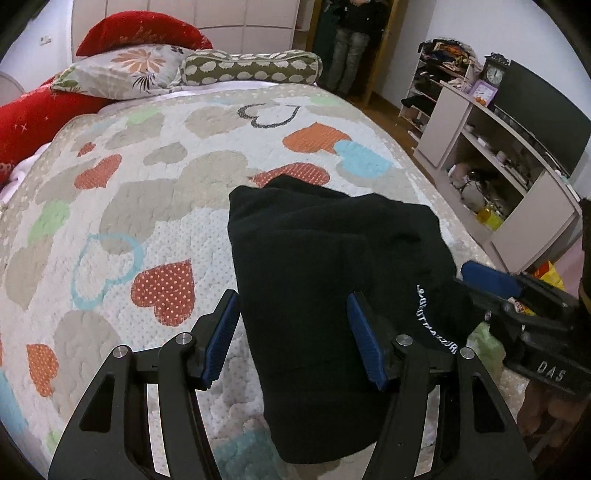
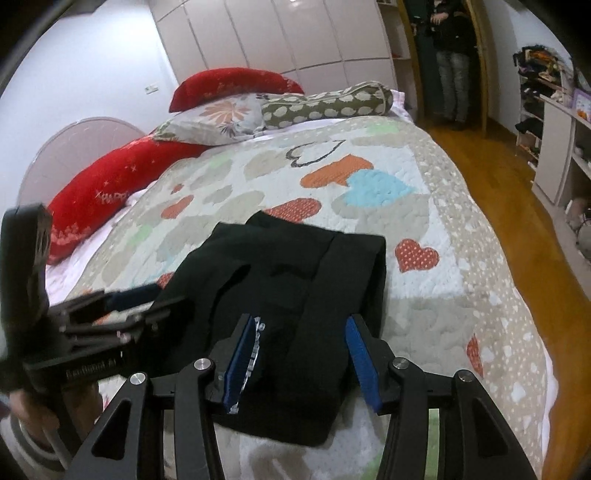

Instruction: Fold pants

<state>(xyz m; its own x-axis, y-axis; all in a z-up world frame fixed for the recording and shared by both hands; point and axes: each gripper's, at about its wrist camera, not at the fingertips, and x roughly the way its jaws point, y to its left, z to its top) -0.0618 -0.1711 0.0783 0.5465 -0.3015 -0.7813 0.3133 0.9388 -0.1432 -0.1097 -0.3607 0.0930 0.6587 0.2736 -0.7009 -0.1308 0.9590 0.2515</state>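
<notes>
The black pants (image 1: pixel 332 266) lie folded into a thick bundle on the heart-patterned quilt (image 1: pixel 155 177), with white lettering on the near right side. My left gripper (image 1: pixel 291 299) hovers open over the bundle's near end, its blue pads apart and the cloth showing between them without being pinched. In the right wrist view the pants (image 2: pixel 295 266) look like a squarish stack on the quilt (image 2: pixel 417 295). My right gripper (image 2: pixel 301 319) is open over the near edge, its pads clear of the cloth. Each gripper shows in the other's view: right gripper (image 1: pixel 491 280), left gripper (image 2: pixel 136 295).
Red pillows (image 1: pixel 140 33), a floral pillow (image 1: pixel 122 70) and a spotted bolster (image 1: pixel 255 66) line the head of the bed. A shelf unit (image 1: pixel 498 166) stands to the right beyond the bed's edge, across a wooden floor (image 2: pixel 509 192). A person (image 2: pixel 450 55) stands in the far doorway.
</notes>
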